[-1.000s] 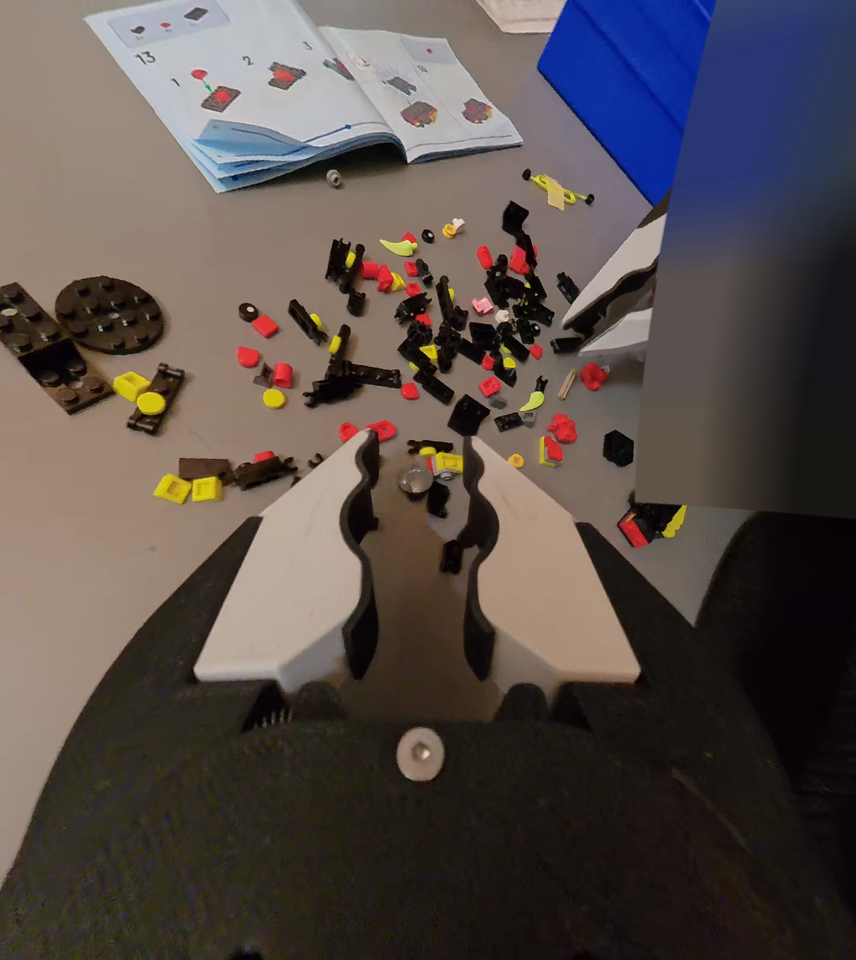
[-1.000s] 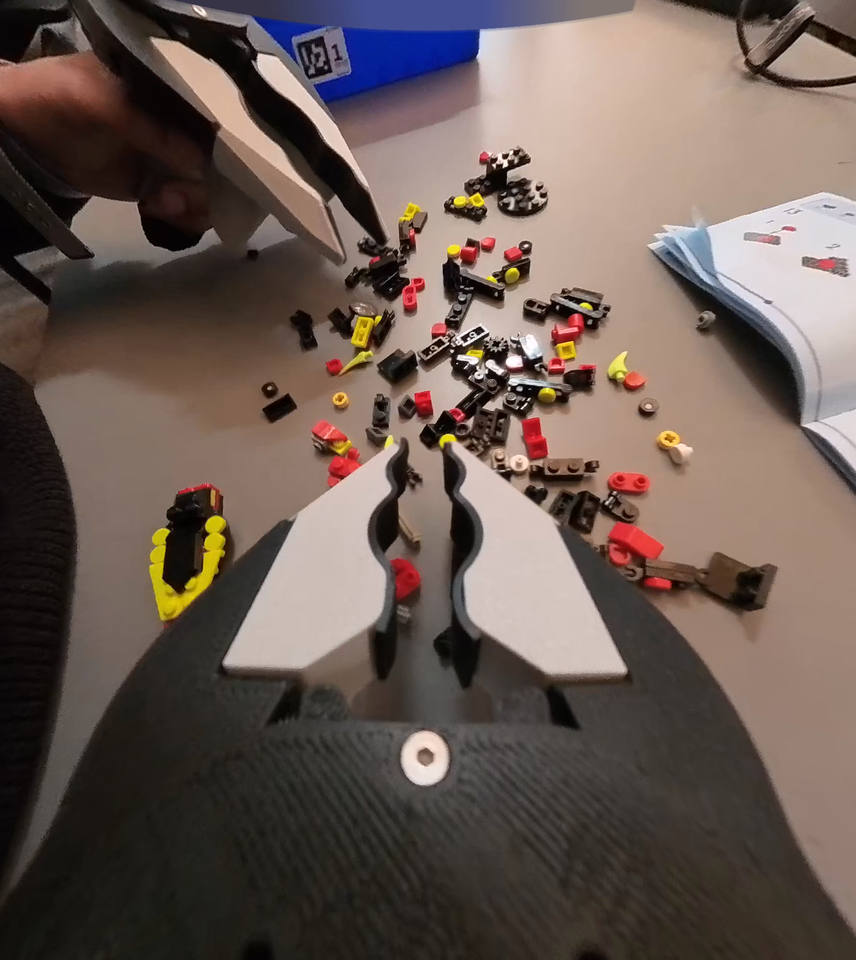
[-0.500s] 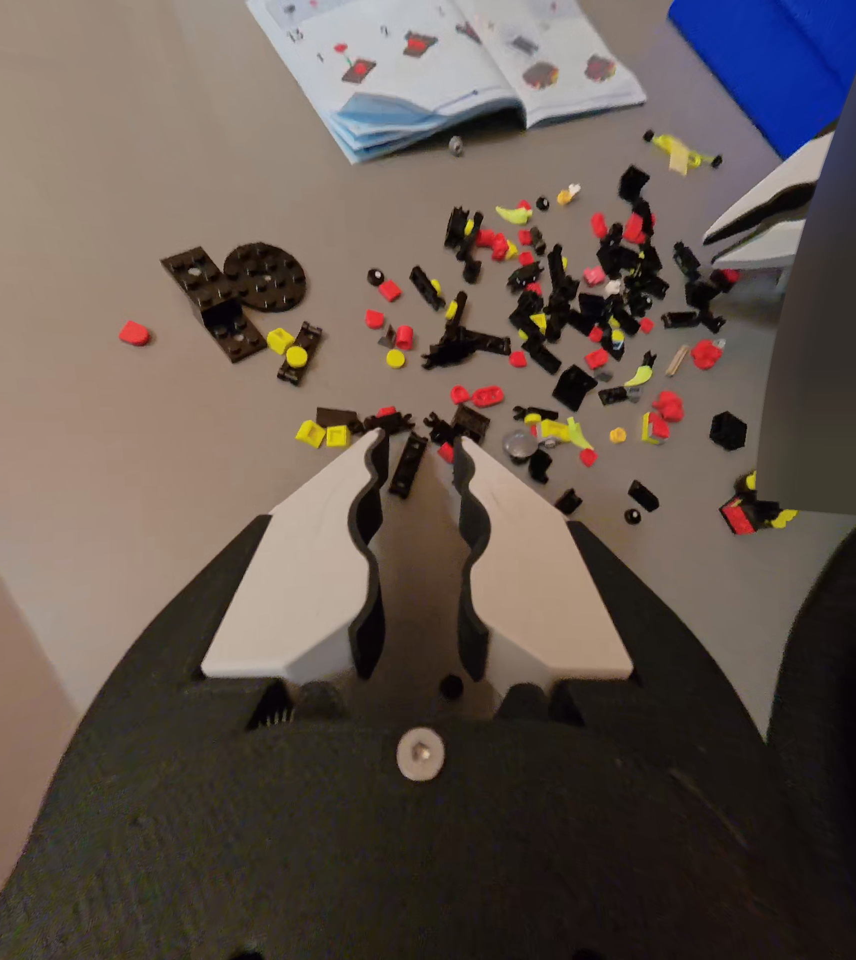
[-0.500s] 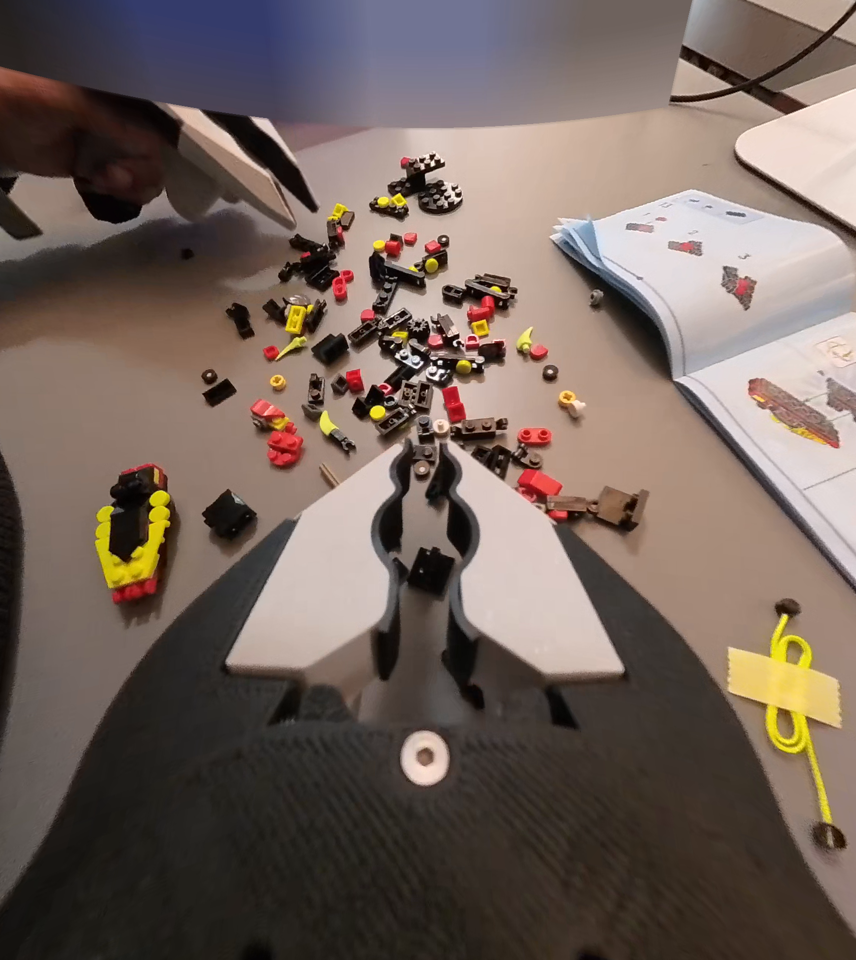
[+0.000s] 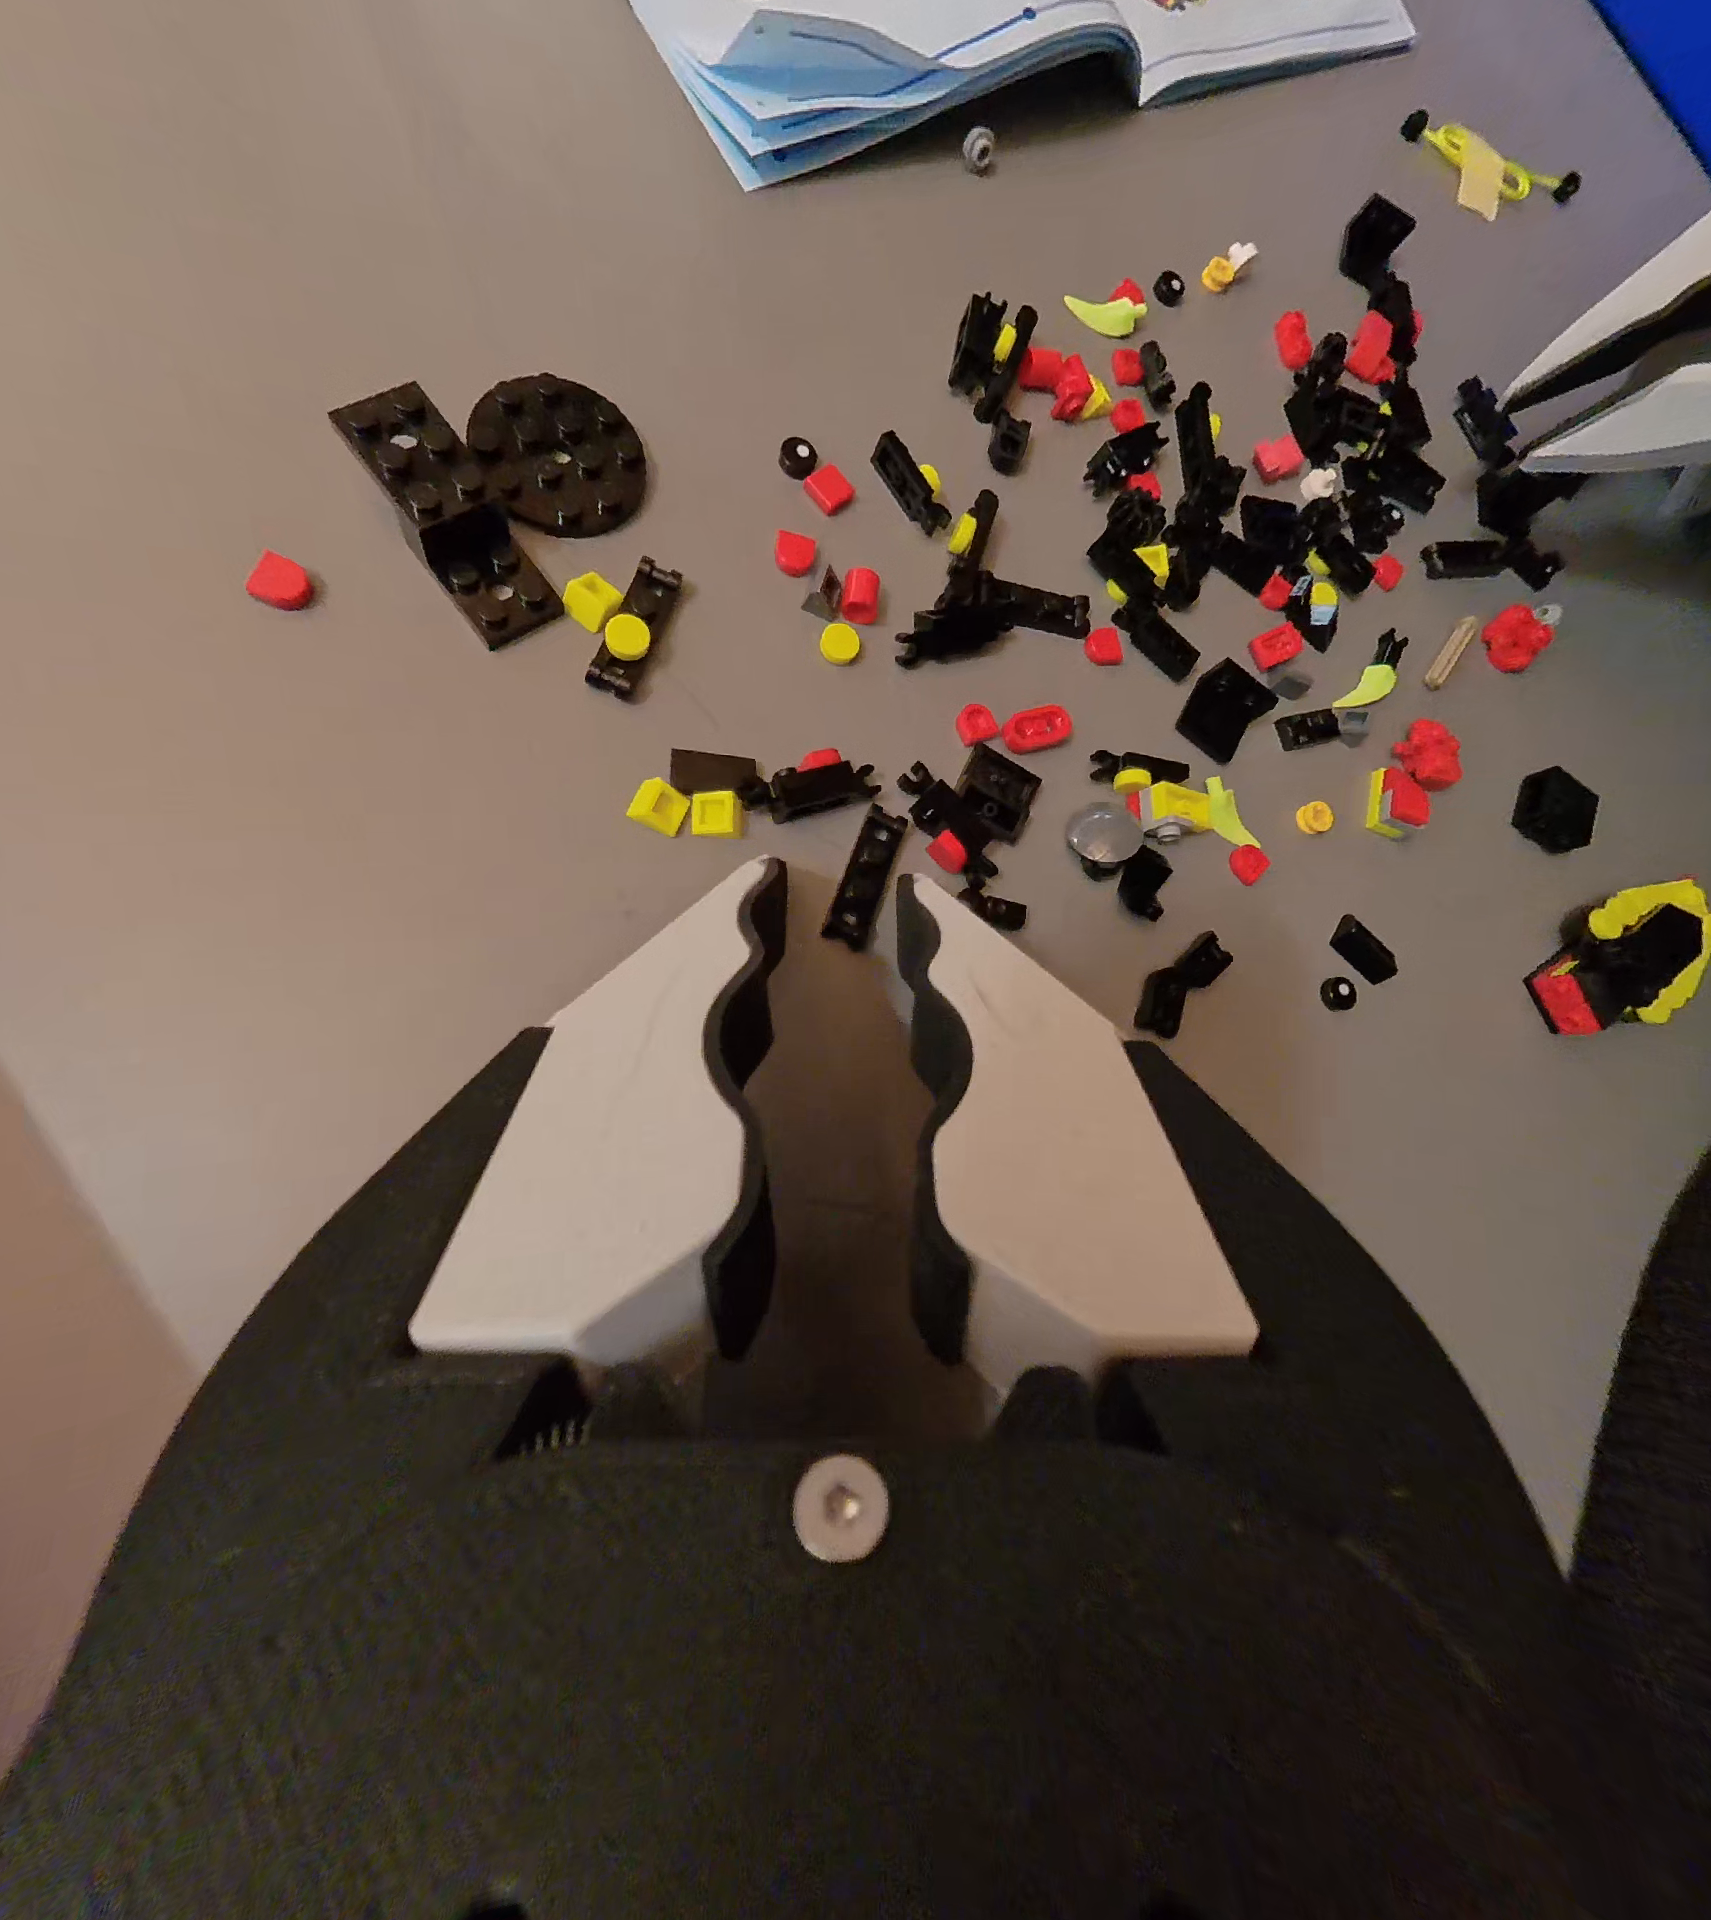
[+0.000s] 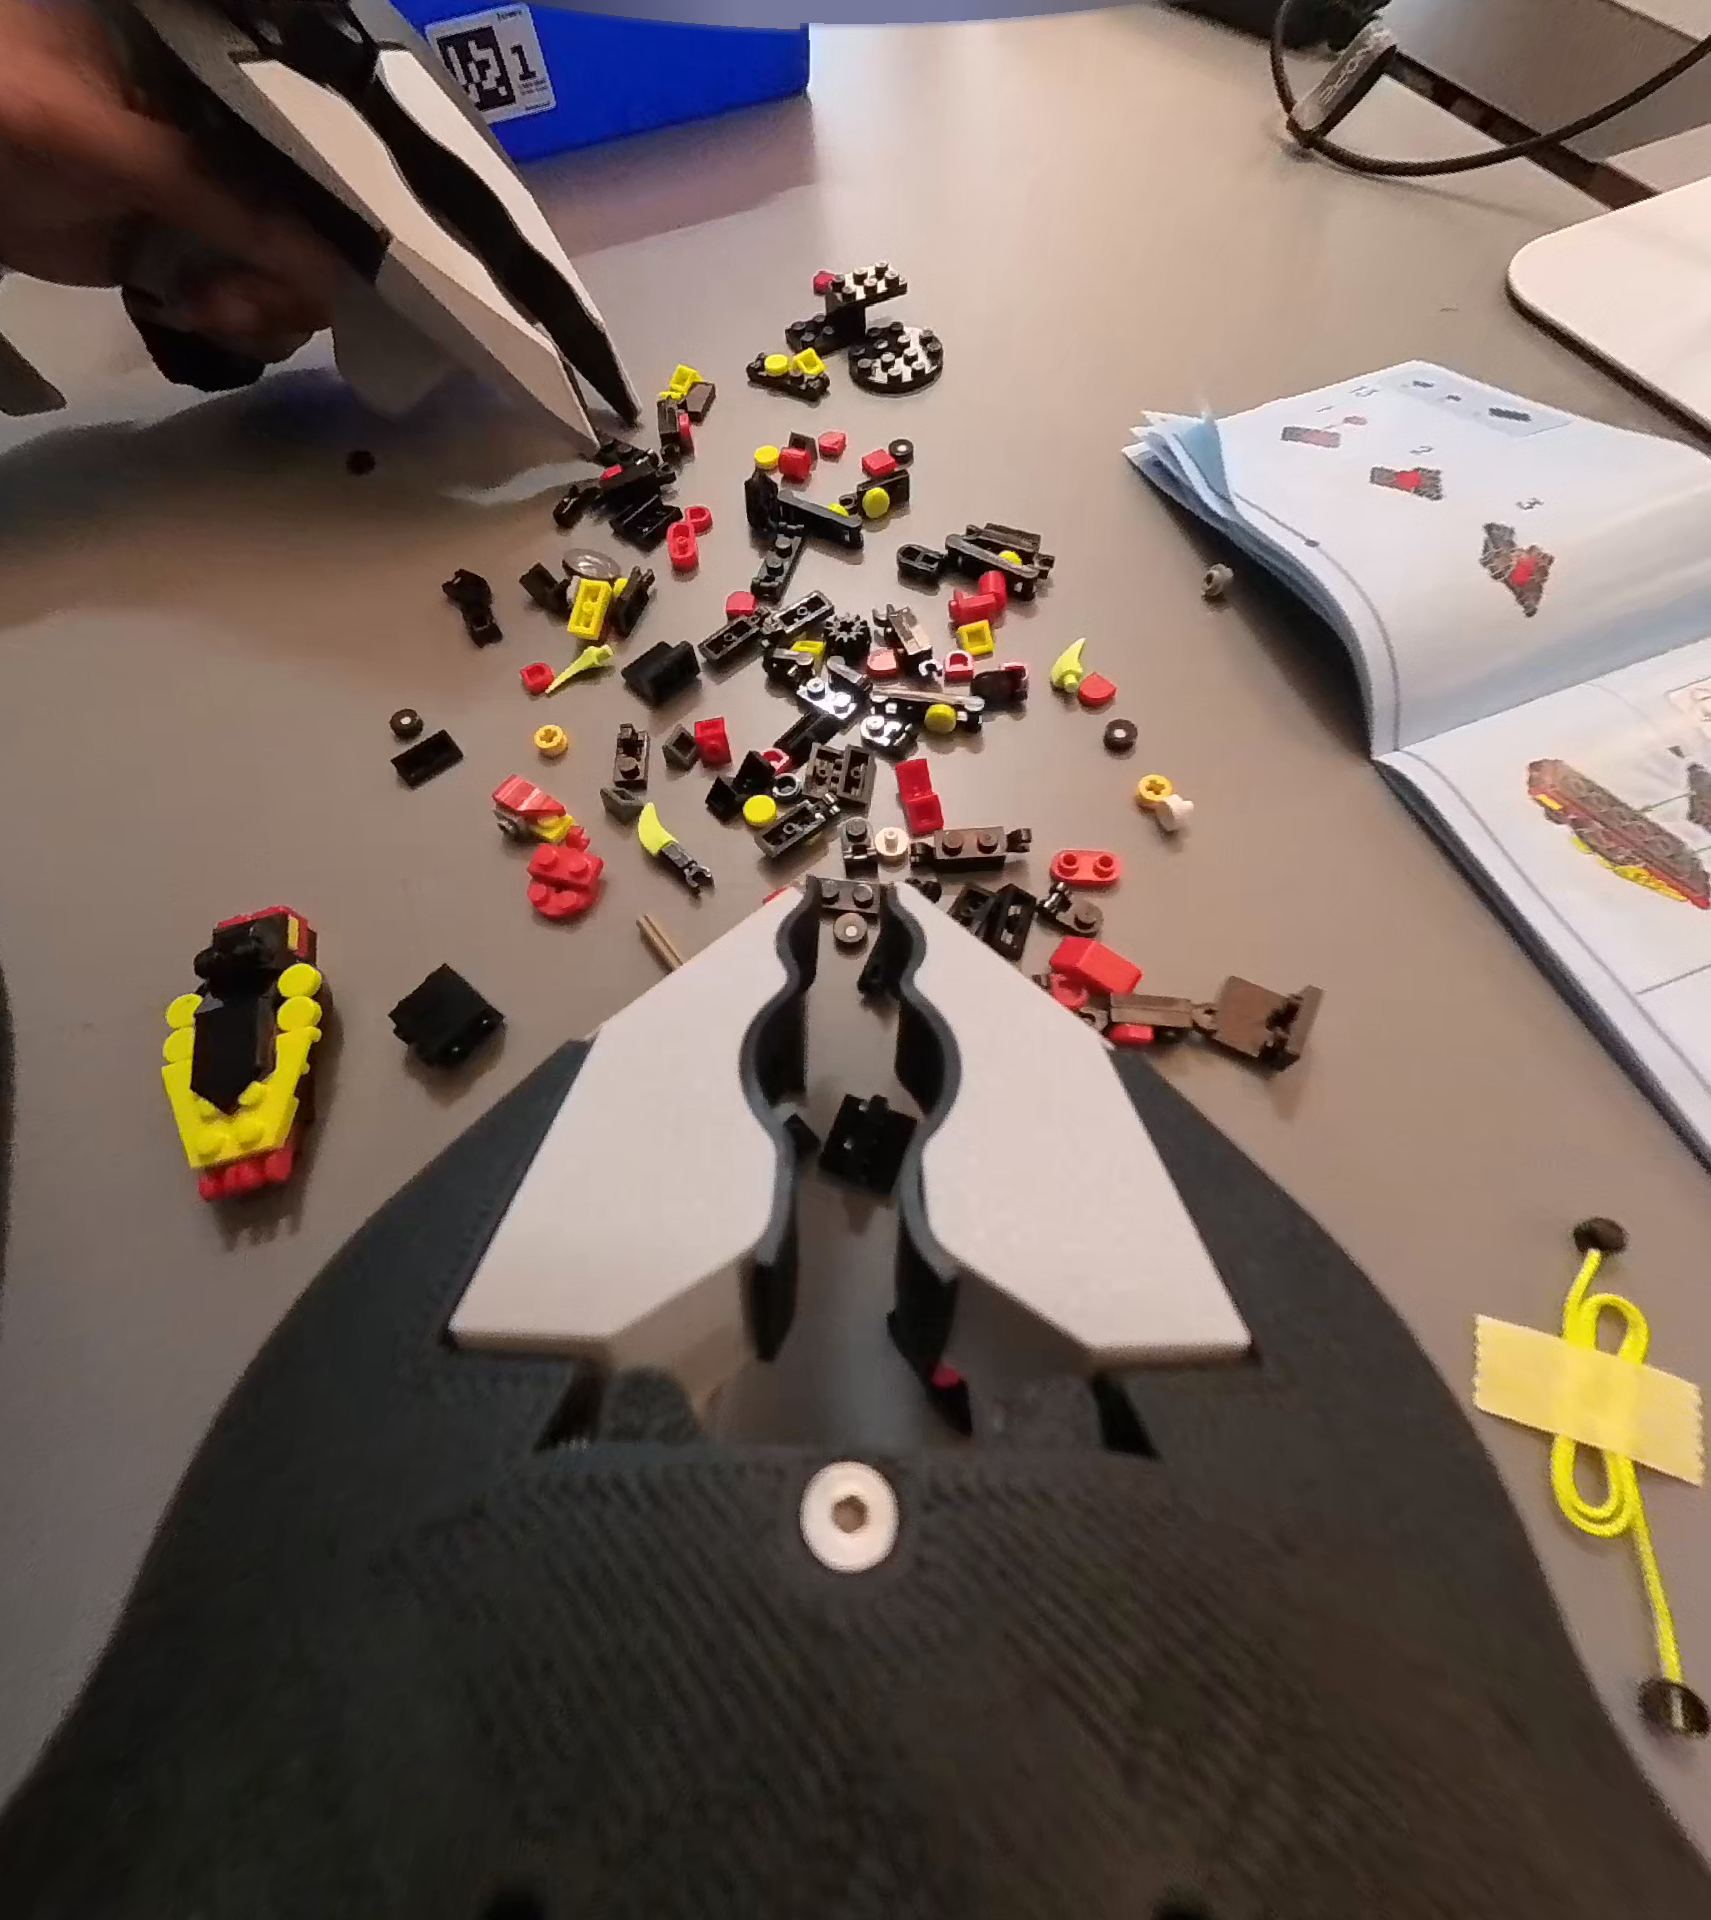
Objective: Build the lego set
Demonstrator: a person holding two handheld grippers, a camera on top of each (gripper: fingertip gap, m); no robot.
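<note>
Grippers work a scatter of small bricks on the grey surface (image 5: 155,364) — left gripper (image 5: 835,894) parted around a black plate (image 5: 863,878), unclamped; right gripper (image 6: 851,902) pinches a black plate (image 6: 849,896) at its tips.

Grey table (image 5: 207,260) with scattered toy bricks (image 5: 1194,540), open booklet (image 6: 1516,623)

The left gripper (image 5: 838,902) points down at the near edge of the scattered bricks (image 5: 1194,540), jaws slightly apart, a thin black plate (image 5: 863,878) between the tips with a gap on each side. The right gripper (image 6: 851,902) stands at the opposite edge of that scatter, jaws nearly closed, their tips pinching a small dark two-stud plate (image 6: 847,894). A hand (image 6: 92,208) grips the left gripper's body.
</note>
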